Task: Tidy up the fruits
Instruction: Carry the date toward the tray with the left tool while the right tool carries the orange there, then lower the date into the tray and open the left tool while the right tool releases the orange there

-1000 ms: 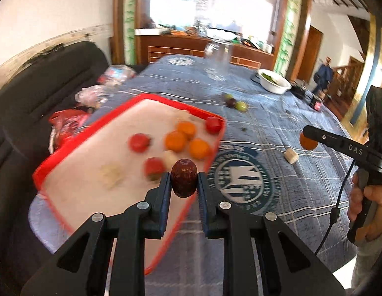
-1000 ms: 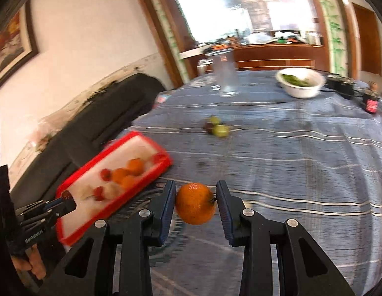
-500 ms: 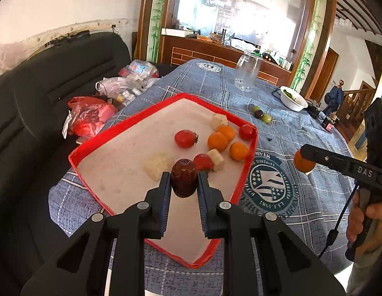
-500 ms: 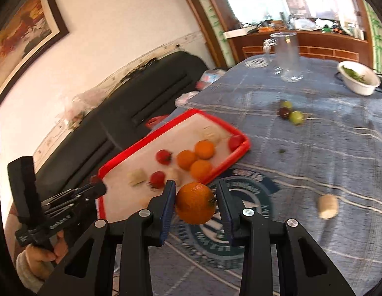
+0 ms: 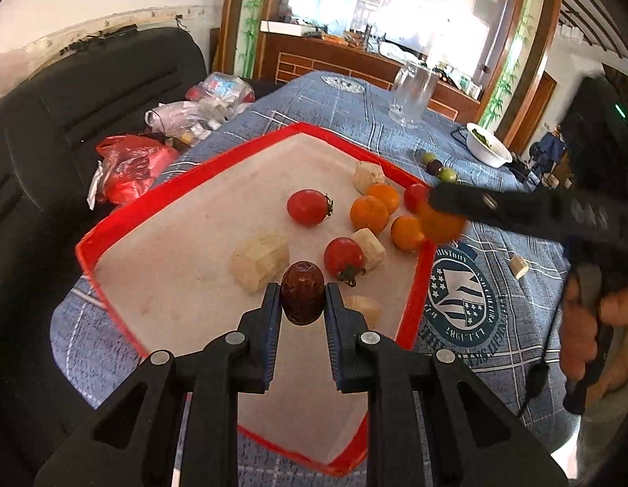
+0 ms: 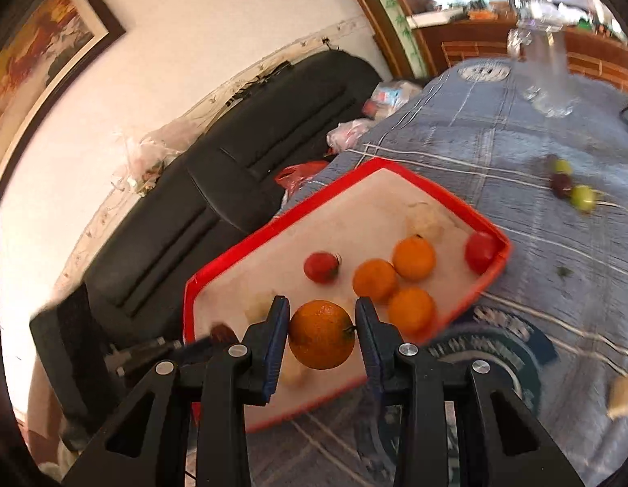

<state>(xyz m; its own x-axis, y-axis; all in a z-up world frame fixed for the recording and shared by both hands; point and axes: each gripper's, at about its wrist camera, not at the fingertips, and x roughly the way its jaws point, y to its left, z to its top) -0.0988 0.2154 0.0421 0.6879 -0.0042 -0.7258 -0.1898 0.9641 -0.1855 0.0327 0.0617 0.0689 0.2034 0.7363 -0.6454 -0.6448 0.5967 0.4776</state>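
- Tray (image 5: 87, 249), red-rimmed with a pale floor, is seen on the blue checked tablecloth (image 5: 496, 324) at the table's near-left corner; it is the place both carried fruits are judged to be bound for, and it lies directly ahead of and below both tools.
- Right gripper (image 6: 322, 335) is shown pinching an orange (image 6: 321, 333) between its two pads, stem end turned toward the right-hand pad; it is held above the tray's near rim, just beside the three oranges (image 6: 375, 279) already clustered toward the tray's far right corner.
- Left gripper (image 5: 302, 299) is shown clamped on a dark red date (image 5: 302, 298), whose long axis stands upright between the pads; it hangs over the tray's middle, just in front of a cherry tomato (image 5: 343, 257) and a pale fruit chunk (image 5: 259, 257).
- Of the two, the right tool is judged nearer to its matching group, so a short lowering toward the oranges is what its release would call for; no other date can be made out in the tray.
- Loose fruit is left outside: small green and dark fruits (image 5: 437, 166) beyond the tray, and a pale piece (image 5: 519, 266) on the cloth to its right.
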